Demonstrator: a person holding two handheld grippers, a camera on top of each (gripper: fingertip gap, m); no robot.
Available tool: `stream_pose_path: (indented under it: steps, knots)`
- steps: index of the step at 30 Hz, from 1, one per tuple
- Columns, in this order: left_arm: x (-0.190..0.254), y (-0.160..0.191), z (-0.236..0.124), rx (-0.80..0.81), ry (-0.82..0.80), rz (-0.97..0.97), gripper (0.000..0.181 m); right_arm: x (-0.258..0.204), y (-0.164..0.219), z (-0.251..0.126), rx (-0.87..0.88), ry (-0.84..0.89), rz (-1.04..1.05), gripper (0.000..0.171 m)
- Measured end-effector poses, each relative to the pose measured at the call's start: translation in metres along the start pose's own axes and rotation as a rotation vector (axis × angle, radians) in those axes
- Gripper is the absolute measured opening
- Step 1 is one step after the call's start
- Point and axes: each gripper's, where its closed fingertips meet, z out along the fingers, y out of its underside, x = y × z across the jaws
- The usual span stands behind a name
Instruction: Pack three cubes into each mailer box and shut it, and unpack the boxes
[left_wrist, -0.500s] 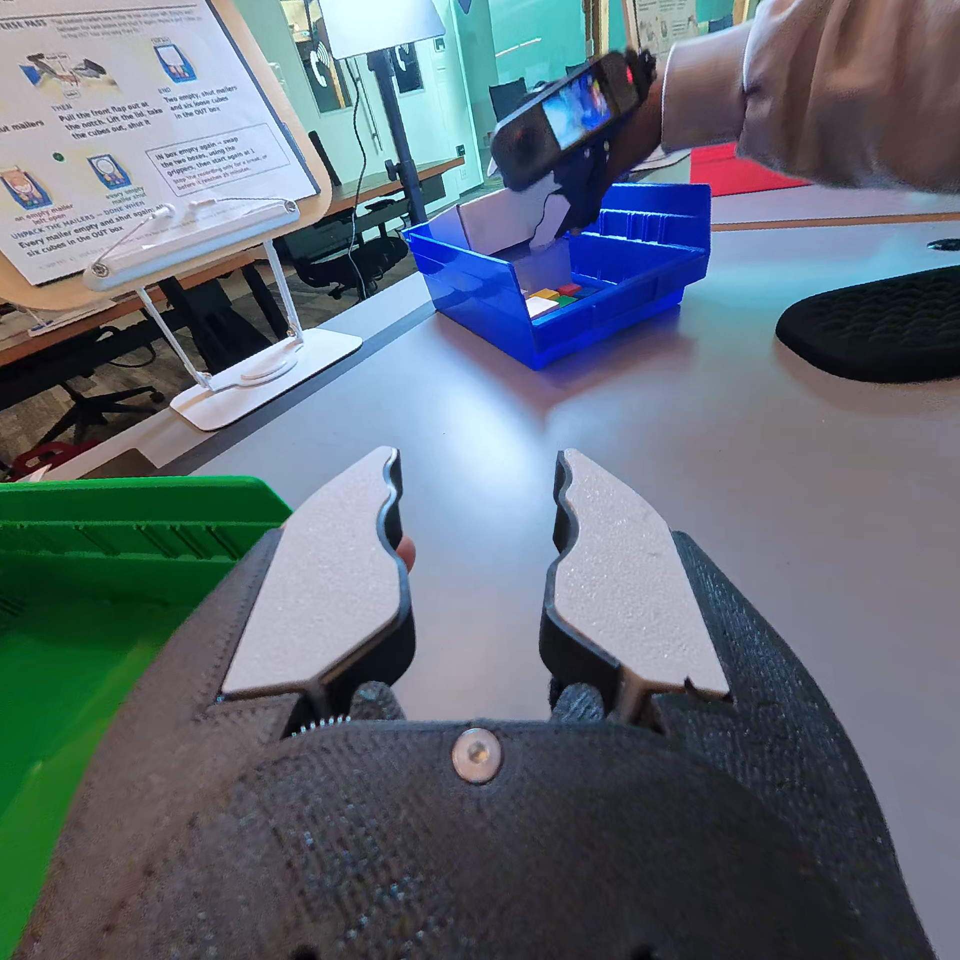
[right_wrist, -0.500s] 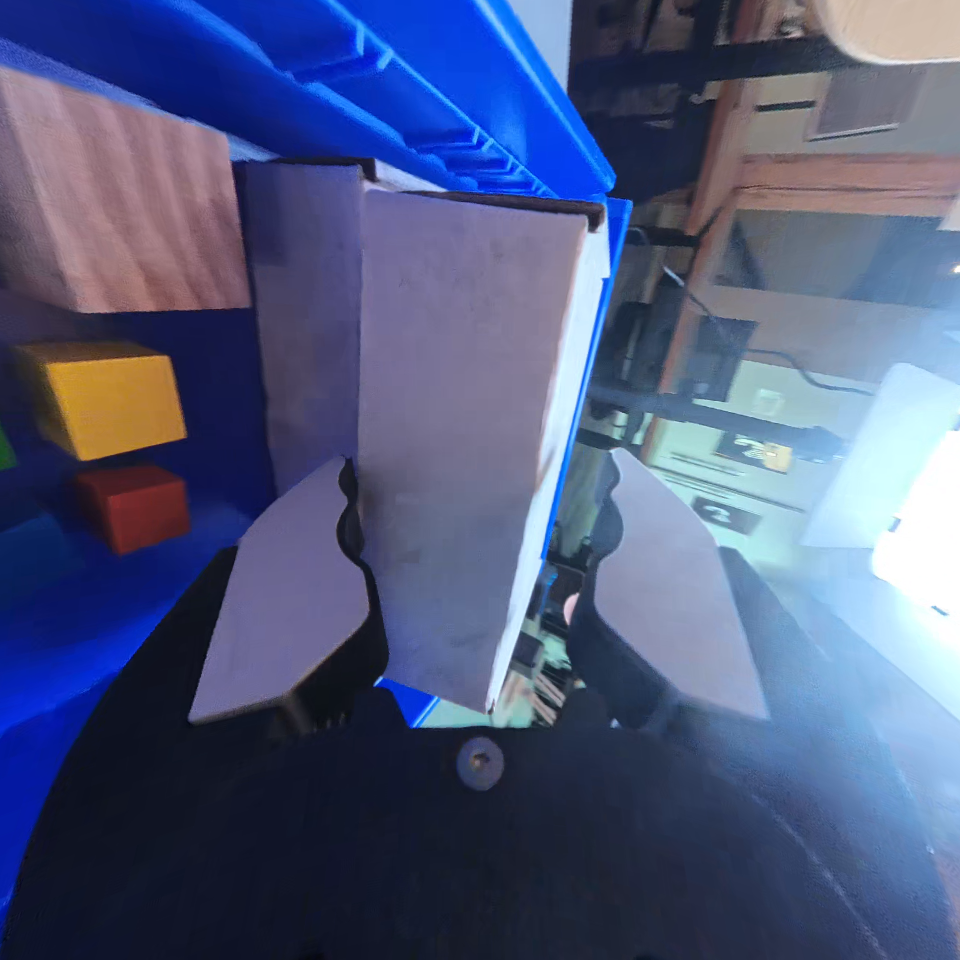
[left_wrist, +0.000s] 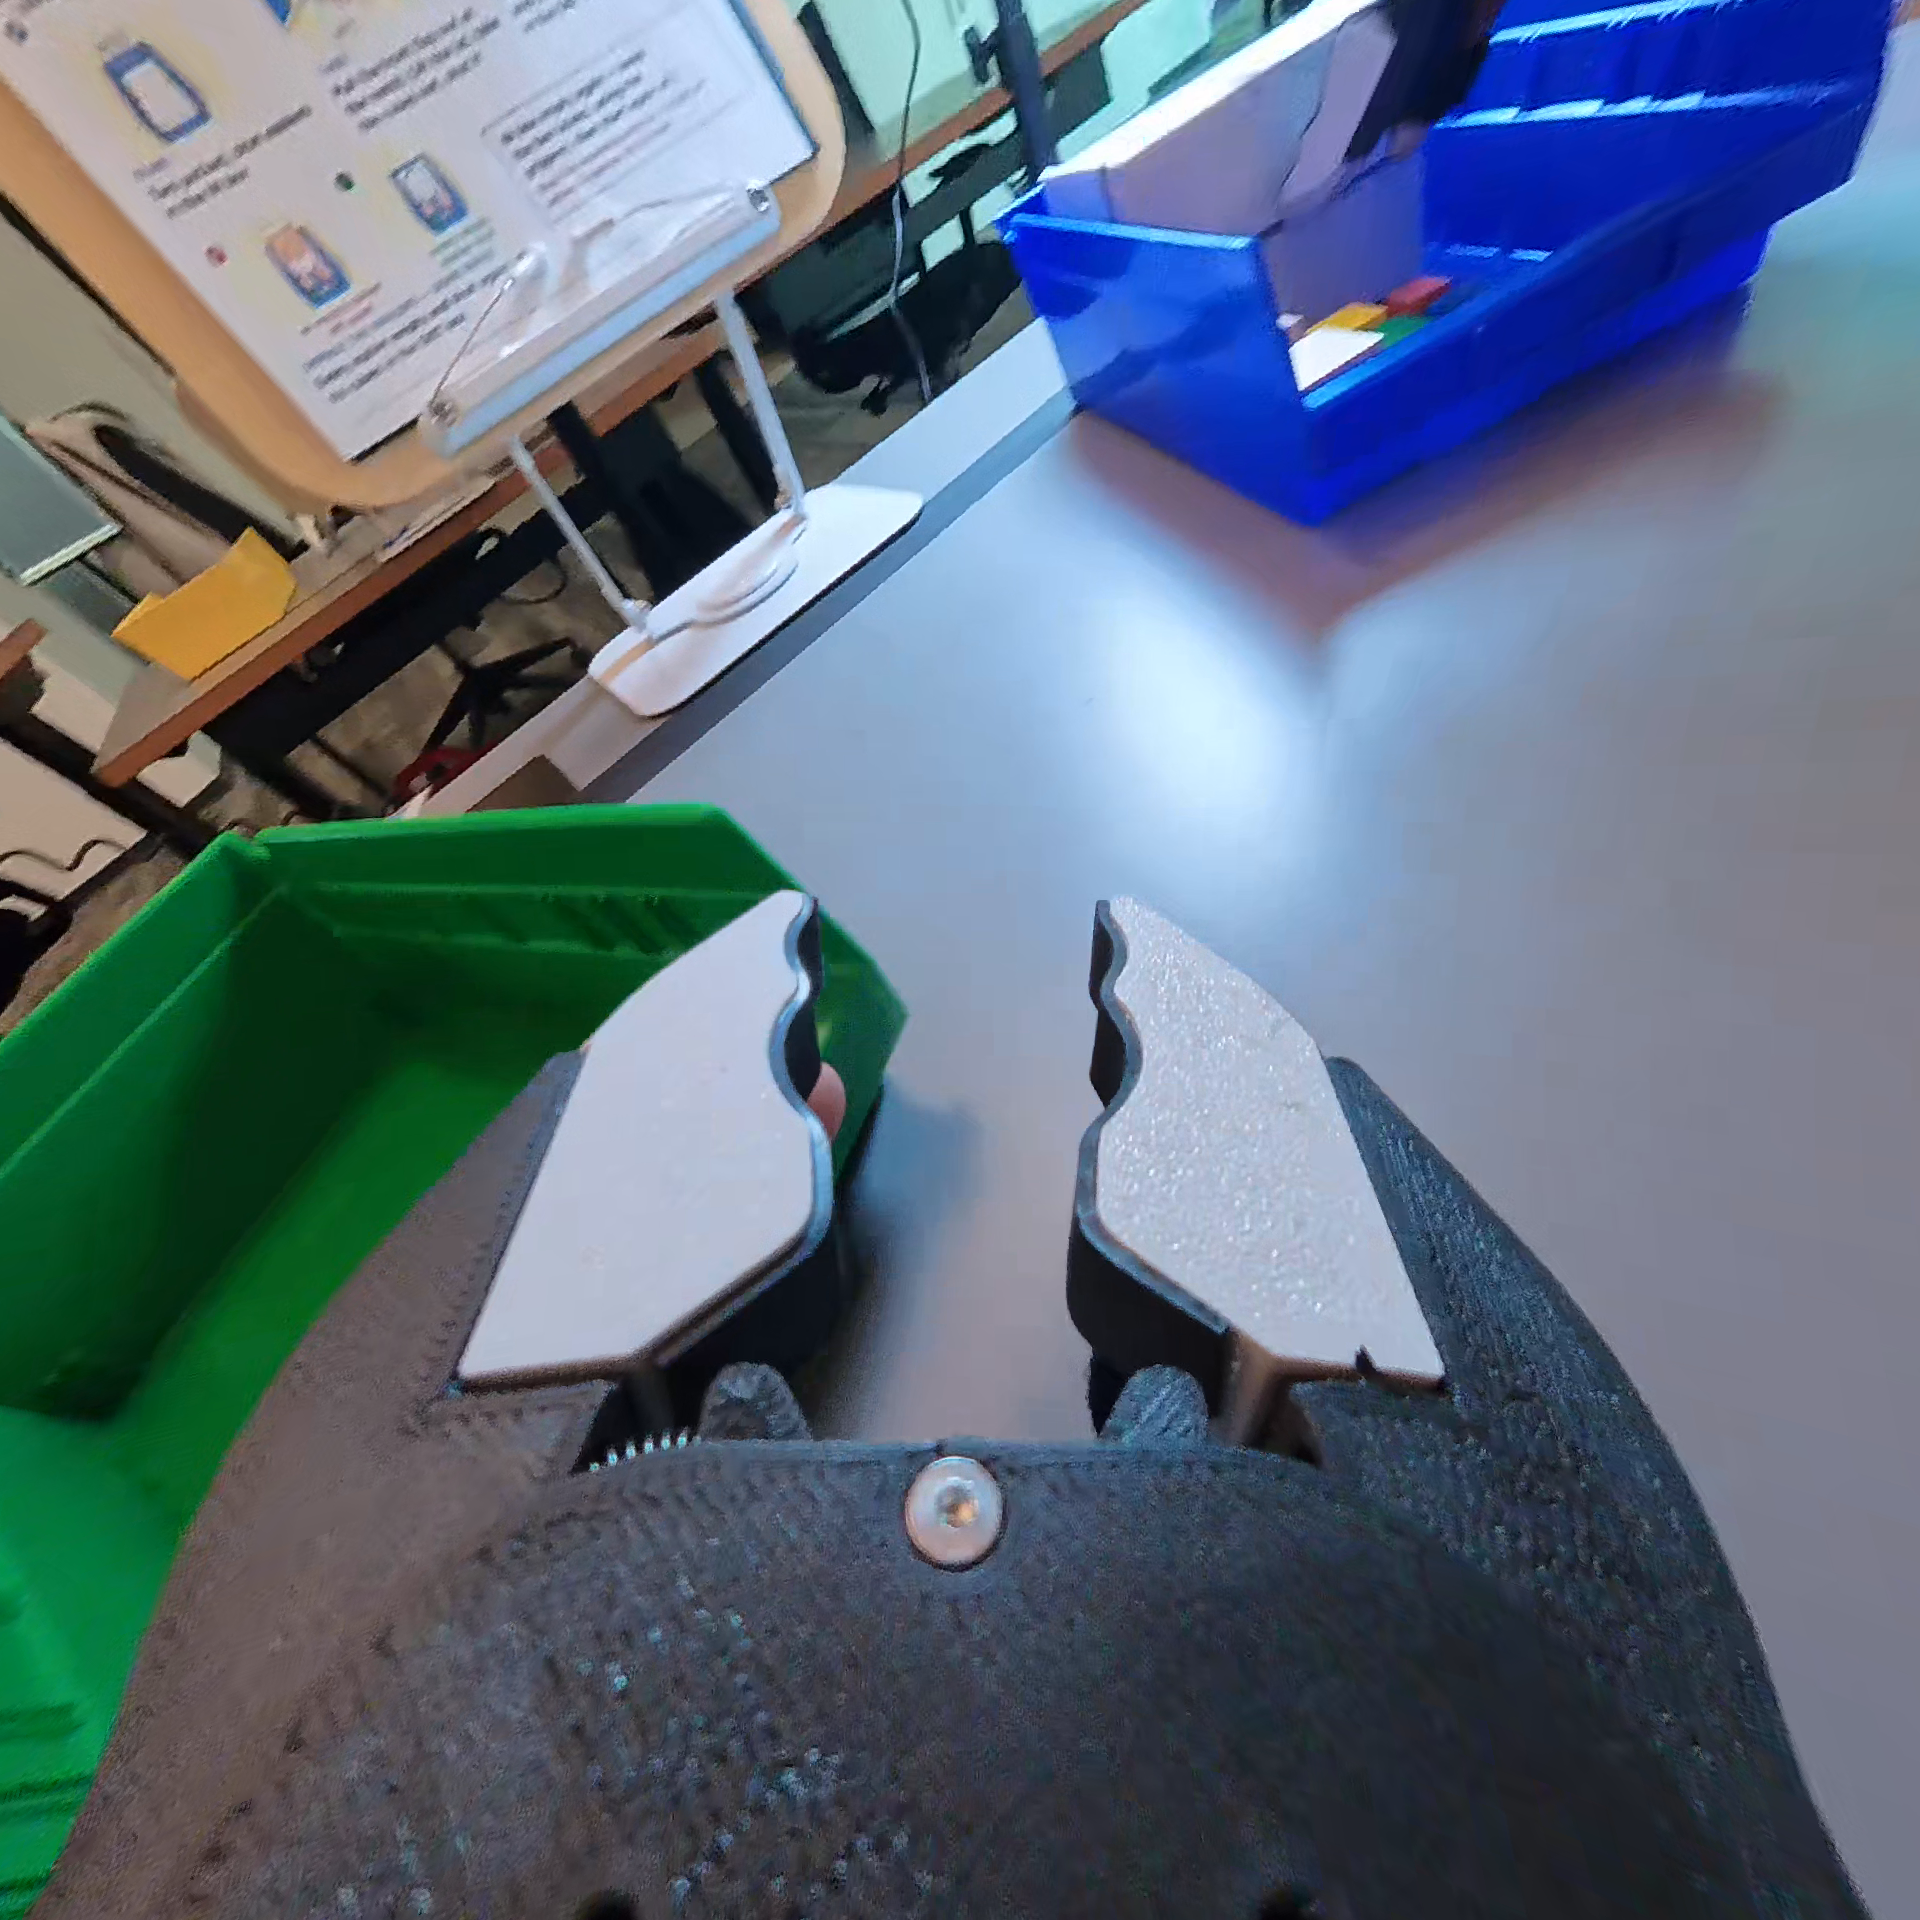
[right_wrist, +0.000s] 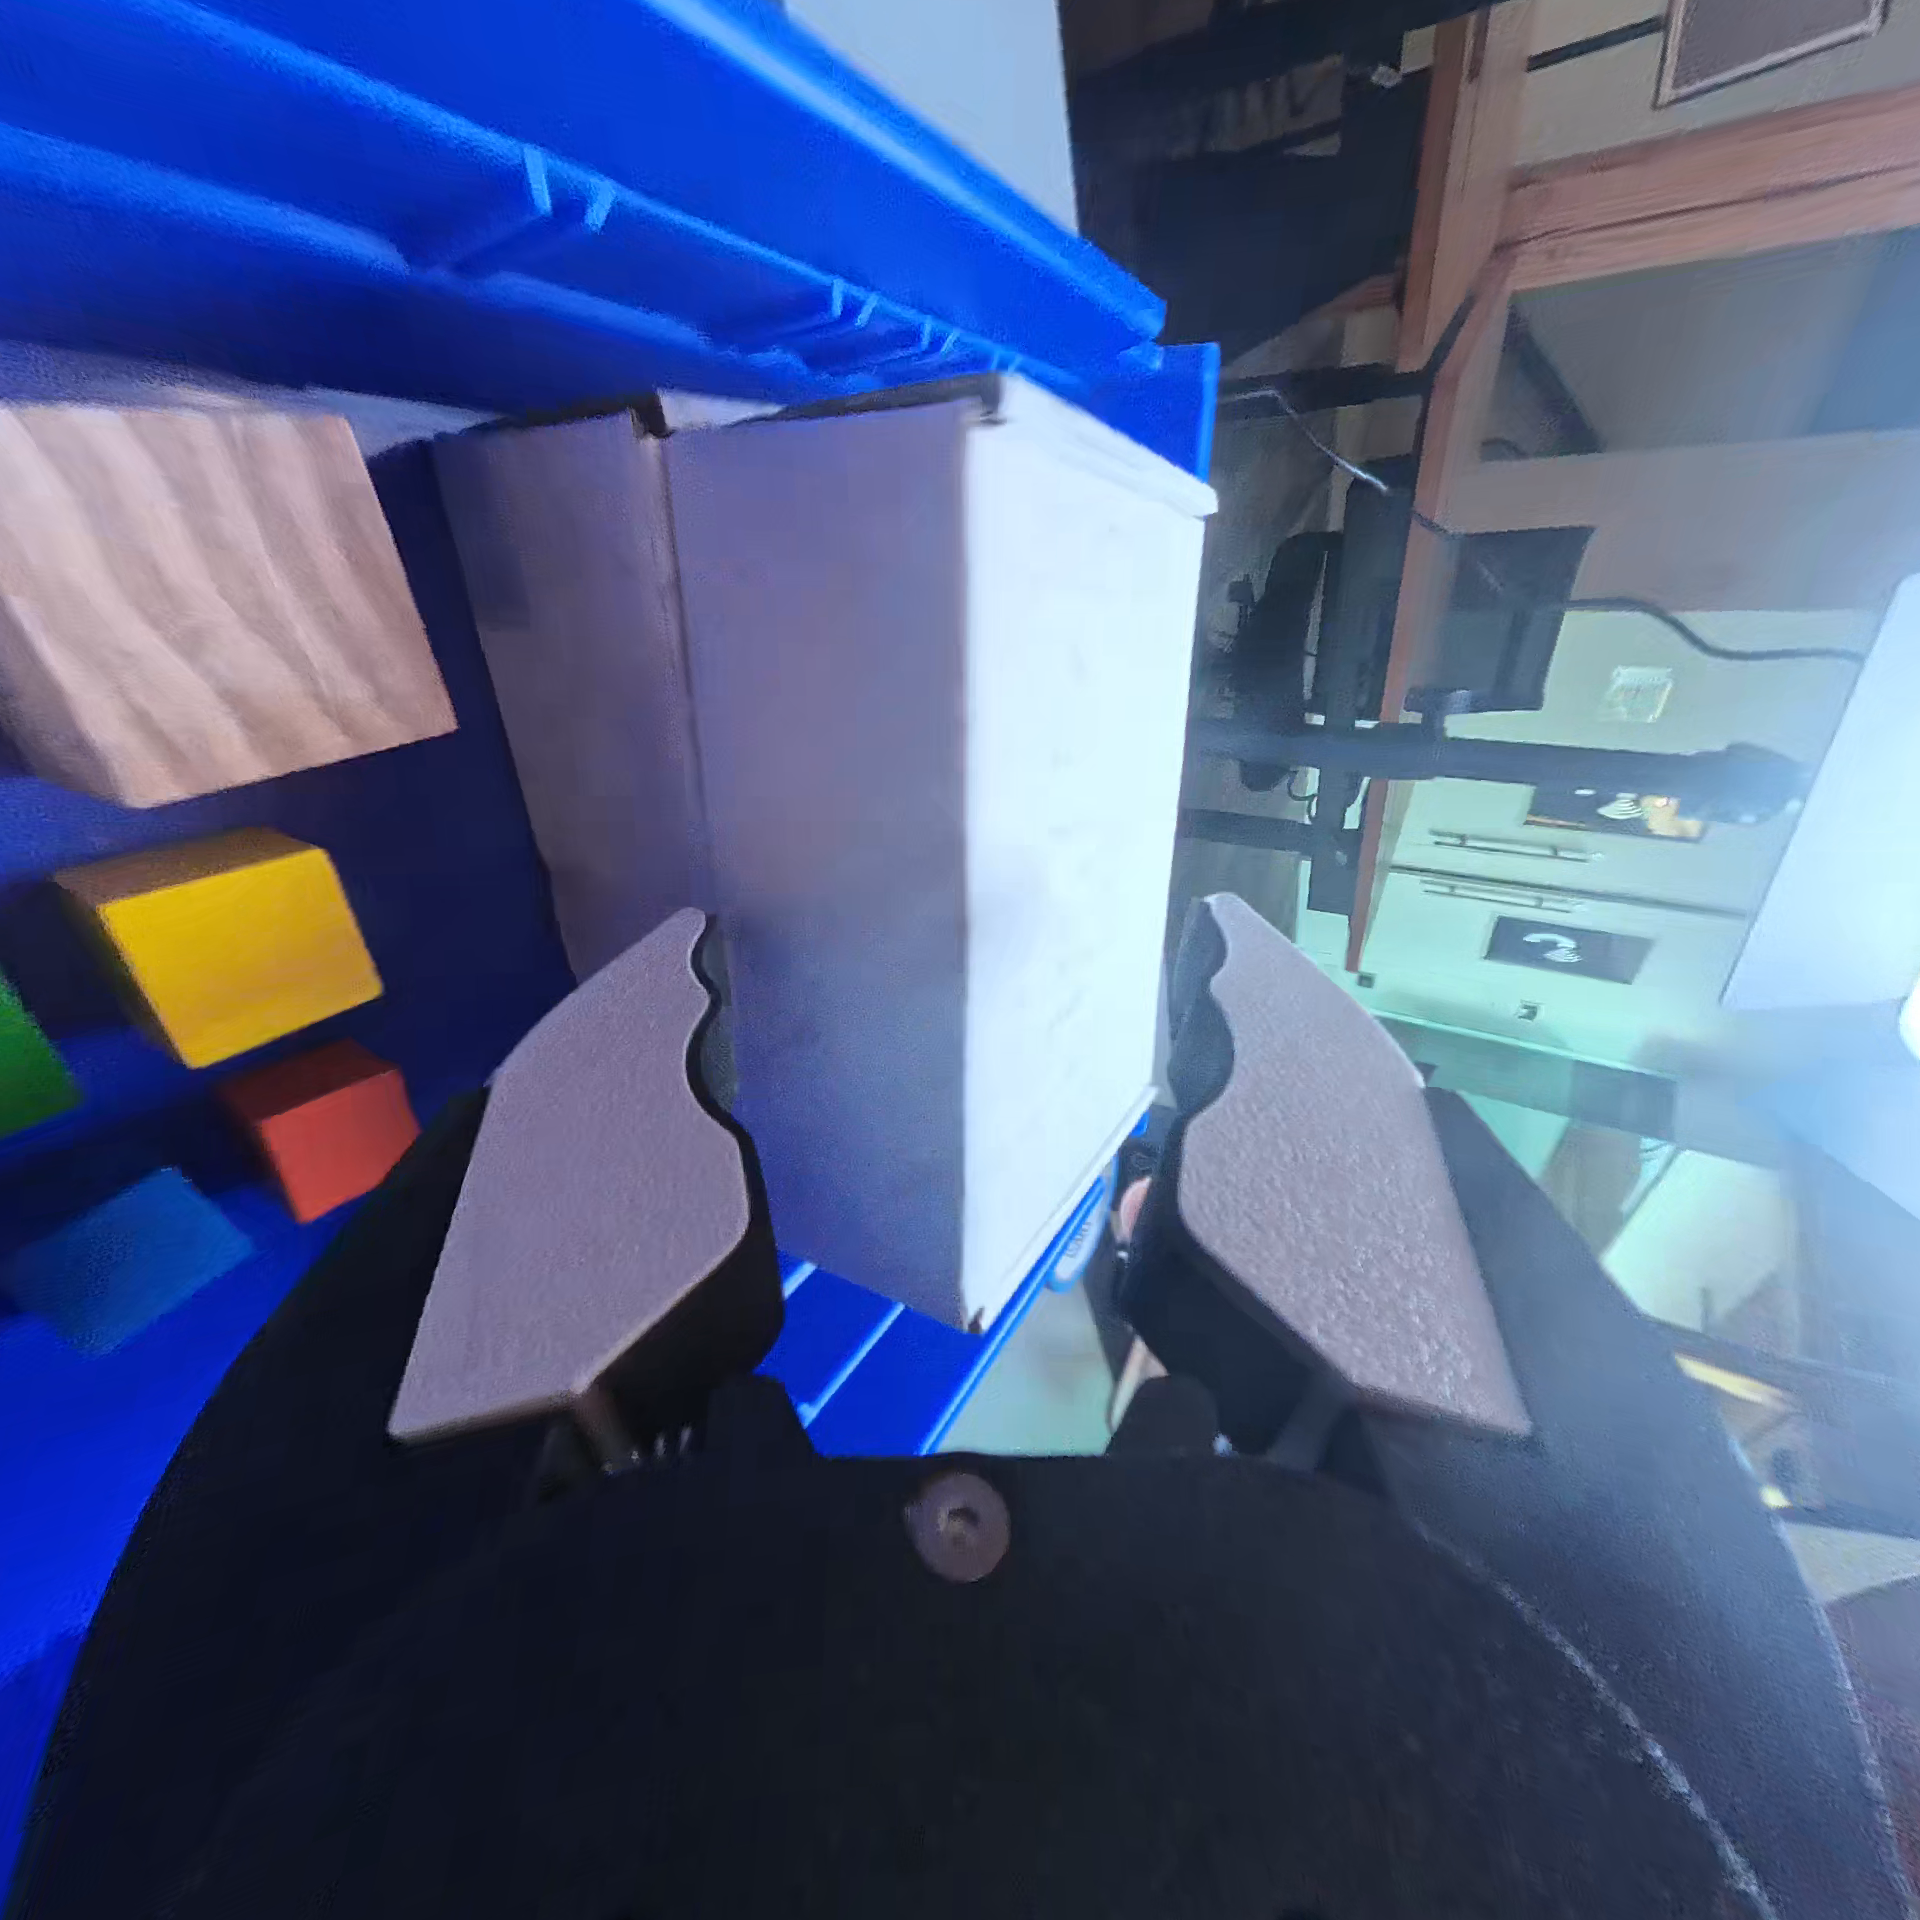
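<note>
Two plastic bins sit on the grey desk (left_wrist: 1351, 831): a green bin (left_wrist: 260, 1091) at its left edge, just beside the spread, empty left gripper (left_wrist: 951, 971), and a blue bin (right_wrist: 623, 187) farther off. Inside the blue bin, the right gripper (right_wrist: 951, 997) is spread around an upright white cardboard mailer box (right_wrist: 935, 831), touching with one finger at most. Smaller still, yellow (right_wrist: 239, 935), red (right_wrist: 322, 1122), blue (right_wrist: 125, 1257) and green (right_wrist: 26, 1049) cubes lie on the bin's floor beside a pale wooden block (right_wrist: 197, 592).

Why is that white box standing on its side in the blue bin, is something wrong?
The white mailer box stands on edge against the blue bin wall rather than lying flat. The right gripper is open around it. Loose cubes, like the yellow cube, lie beside it. Nothing looks damaged.
</note>
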Motion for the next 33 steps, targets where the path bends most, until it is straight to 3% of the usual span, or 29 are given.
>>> stream_pose_path:
  steps: [5,7,10,14,17,23,27,33]
  knots:
    - [-0.038,0.013,-0.017,-0.091,-0.155,0.05,0.055,-0.007,-0.027,-0.078,0.256,-0.055,0.365,0.077]
    - [-0.054,0.034,-0.023,-0.225,-0.213,0.109,0.063,-0.034,-0.037,-0.11,0.35,-0.178,0.446,0.071]
    - [-0.055,0.07,-0.028,-0.448,-0.15,0.115,0.071,-0.093,-0.046,-0.143,0.396,-0.403,0.424,0.068]
    - [-0.062,0.101,-0.025,-0.646,-0.128,0.206,0.067,-0.133,-0.032,-0.138,0.266,-0.403,0.248,0.064]
    - [-0.068,0.12,-0.017,-0.755,-0.141,0.32,0.041,-0.142,-0.014,-0.122,0.151,-0.36,0.157,0.056]
    - [-0.064,0.111,0.005,-0.684,-0.171,0.488,0.034,-0.156,-0.003,-0.096,0.067,-0.284,0.031,0.031]
    - [-0.048,0.1,0.018,-0.629,-0.142,0.566,0.036,-0.157,-0.024,-0.097,0.147,-0.221,-0.057,0.031]
    - [-0.009,0.068,0.062,-0.39,0.041,0.713,0.037,-0.176,-0.045,-0.123,0.256,-0.244,-0.123,0.033]
